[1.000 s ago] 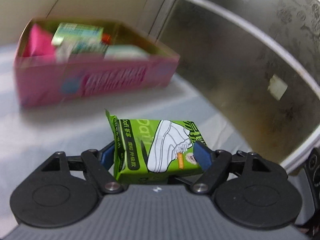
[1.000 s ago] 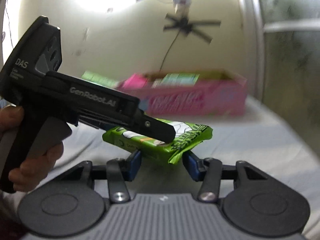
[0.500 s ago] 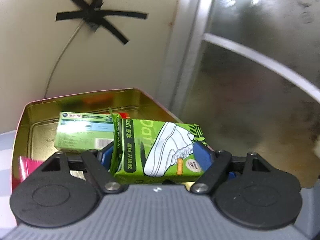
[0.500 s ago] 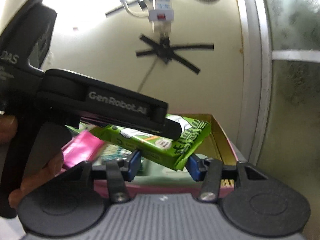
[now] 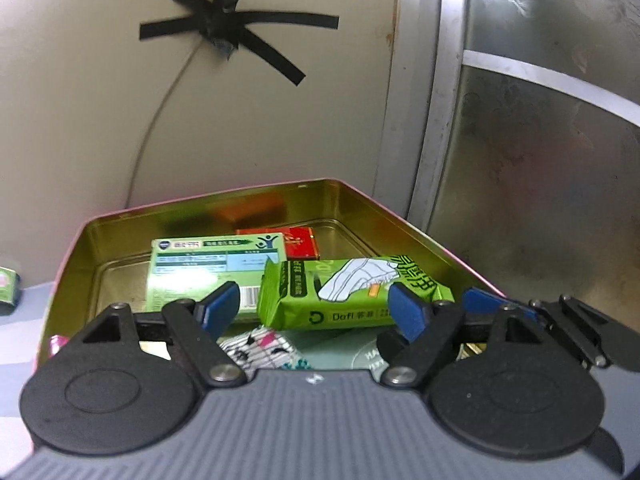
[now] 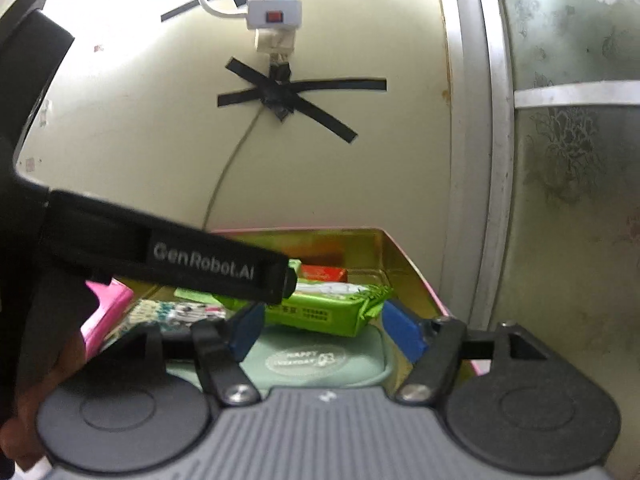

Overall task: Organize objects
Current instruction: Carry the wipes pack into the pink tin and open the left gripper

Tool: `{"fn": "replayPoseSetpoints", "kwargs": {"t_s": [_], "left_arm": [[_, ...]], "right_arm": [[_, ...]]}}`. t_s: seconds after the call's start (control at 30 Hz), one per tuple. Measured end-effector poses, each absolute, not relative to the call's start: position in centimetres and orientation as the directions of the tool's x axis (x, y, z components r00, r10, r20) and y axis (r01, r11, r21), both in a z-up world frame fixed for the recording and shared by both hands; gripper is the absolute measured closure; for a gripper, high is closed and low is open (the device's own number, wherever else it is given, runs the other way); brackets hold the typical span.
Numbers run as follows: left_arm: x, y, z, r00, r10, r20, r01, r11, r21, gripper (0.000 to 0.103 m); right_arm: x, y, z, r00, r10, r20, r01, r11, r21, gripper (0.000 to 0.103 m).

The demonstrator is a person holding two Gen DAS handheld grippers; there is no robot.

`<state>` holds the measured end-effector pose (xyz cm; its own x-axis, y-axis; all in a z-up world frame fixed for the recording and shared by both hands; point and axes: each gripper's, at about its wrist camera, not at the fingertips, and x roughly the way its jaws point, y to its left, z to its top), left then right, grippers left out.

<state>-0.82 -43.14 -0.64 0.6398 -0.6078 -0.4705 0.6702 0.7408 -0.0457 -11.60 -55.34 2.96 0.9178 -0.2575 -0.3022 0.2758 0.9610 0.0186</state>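
Lying in tin (image 5: 404, 216): green packet (image 5: 344, 300), left tongs (image 5: 314, 310) apart

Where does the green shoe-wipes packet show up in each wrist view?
Left wrist: green packet lower centre, between the open left claw pads, in the tin.
Right wrist: packet centre, under the black arm.
Shared landmark: red box behind it.

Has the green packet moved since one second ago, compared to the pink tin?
Yes. The green packet went from the table before the pink tin into it; left claw open.
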Motion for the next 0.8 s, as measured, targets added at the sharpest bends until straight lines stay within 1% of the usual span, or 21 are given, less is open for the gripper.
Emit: {"fn": "replayPoseSetpoints", "kwargs": {"t_s": [0.1,0.2,0.3,0.43,0.5,0.57,0.7,0.73,0.77,0.8], "left_arm": [[-2.0,-42.2,0.1,0.66,-0.602,-0.449,0.667,0.745,-0.019,0.02],[-3.3,-40.9,0.6,0.682,-0.588,-0.435,0.652,0.758,-0.001,0.02],[-4.0,-39.8,0.9,0.694,-0.565,-0.447,0.63,0.777,-0.004,0.02],[-5.1,-38.7,0.8,0.71,-0.535,-0.458,0.602,0.799,0.0,0.02],[-5.8,-38.0,0.7,0.721,-0.52,-0.458,0.59,0.807,0.012,0.02],[-6.5,-37.3,0.7,0.731,-0.512,-0.451,0.58,0.814,0.015,0.02],[-7.8,-35.8,0.4,0.75,-0.494,-0.44,0.559,0.829,0.023,0.02],[-8.1,-35.4,0.3,0.754,-0.488,-0.439,0.554,0.832,0.026,0.02],[-8.3,-35.0,0.0,0.758,-0.481,-0.44,0.548,0.836,0.029,0.02],[-8.5,-34.6,-0.2,0.761,-0.474,-0.444,0.541,0.84,0.031,0.02]], "right_arm": [[-12.8,-54.2,3.2,0.928,-0.268,-0.26,0.276,0.961,-0.009,0.036],[-13.8,-53.2,3.3,0.939,-0.246,-0.241,0.253,0.967,-0.003,0.036],[-14.5,-52.1,3.5,0.942,-0.252,-0.22,0.256,0.967,-0.011,0.036],[-16.3,-51.5,3.6,0.945,-0.259,-0.199,0.271,0.962,0.037,0.035],[-17.5,-51.3,3.6,0.947,-0.267,-0.18,0.283,0.957,0.069,0.032],[-18.6,-51.1,3.5,0.947,-0.274,-0.169,0.293,0.951,0.096,0.031],[-19.9,-50.9,2.7,0.94,-0.288,-0.183,0.312,0.941,0.126,0.031],[-20.4,-51.1,2.7,0.944,-0.288,-0.159,0.311,0.938,0.15,0.03],[-21.1,-51.4,2.6,0.948,-0.288,-0.136,0.31,0.933,0.183,0.029],[-21.3,-51.7,2.5,0.948,-0.285,-0.142,0.31,0.928,0.208,0.026]]}}
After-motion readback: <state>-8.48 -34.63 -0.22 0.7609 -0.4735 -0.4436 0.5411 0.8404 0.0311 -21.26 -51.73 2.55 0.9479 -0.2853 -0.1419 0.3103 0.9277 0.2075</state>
